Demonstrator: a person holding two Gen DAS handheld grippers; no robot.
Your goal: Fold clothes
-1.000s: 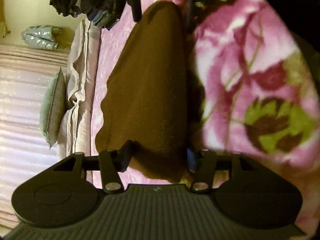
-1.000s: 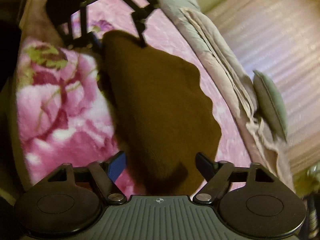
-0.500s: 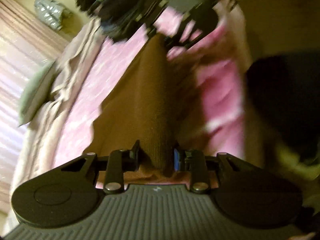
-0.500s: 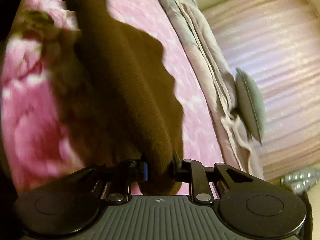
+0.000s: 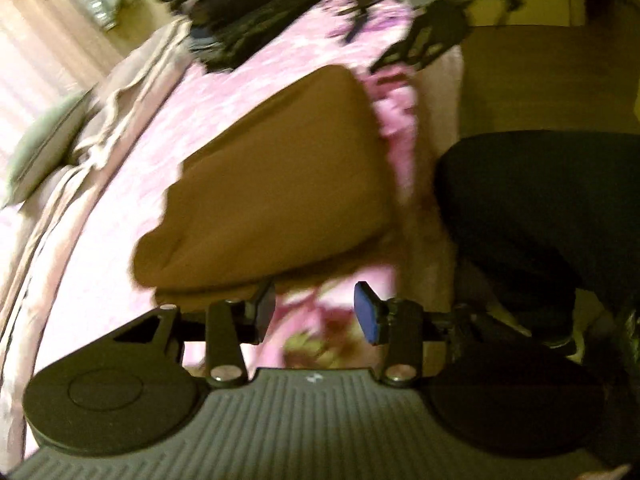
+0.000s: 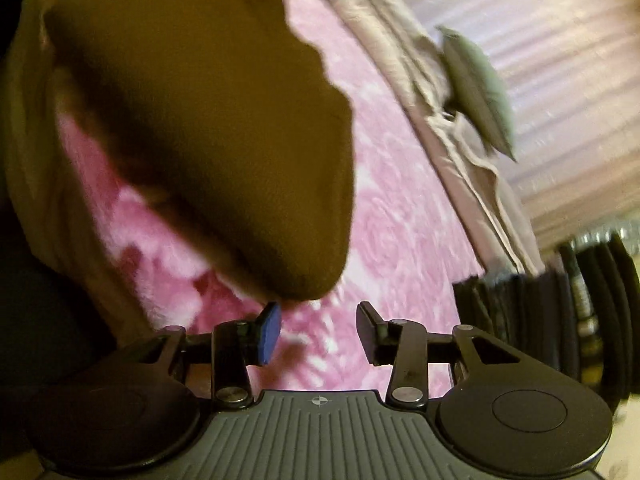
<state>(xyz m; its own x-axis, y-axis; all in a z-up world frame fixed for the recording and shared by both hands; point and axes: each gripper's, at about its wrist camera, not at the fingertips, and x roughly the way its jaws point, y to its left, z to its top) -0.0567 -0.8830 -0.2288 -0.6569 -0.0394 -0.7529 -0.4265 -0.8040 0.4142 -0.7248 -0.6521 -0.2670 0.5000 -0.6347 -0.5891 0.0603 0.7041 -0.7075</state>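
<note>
Your left gripper (image 5: 315,312) stood with its jaws apart and nothing between them; they had just been opening. One pad was dark, the other blue, both flat and rectangular. Your right gripper (image 6: 318,330) was in the same condition: jaws parted, just opened, gap bare over the blanket.

The brown garment (image 5: 272,184) lay folded just beyond both sets of fingertips, on the bed. It read as a thick, soft knit, matte, with a rounded folded end nearest your right gripper and a wavy far edge. Half a second before, each gripper pinched a narrow ridge of this cloth; that ridge had since been let go and the garment lay wider and flatter.

The surface was a plush pink blanket (image 6: 400,216) with a rose pattern, fleecy near the bed edge. Beyond it ran a rumpled beige sheet (image 6: 452,132), with a grey-green cushion (image 6: 476,84) leaning on it. A stack of dark folded clothes (image 5: 240,20) sat at the far end of the bed. Pale pleated curtains (image 6: 560,80) closed off the far side. A dark trouser leg (image 5: 540,208) of a person showed beside the bed; the frames were blurred.
</note>
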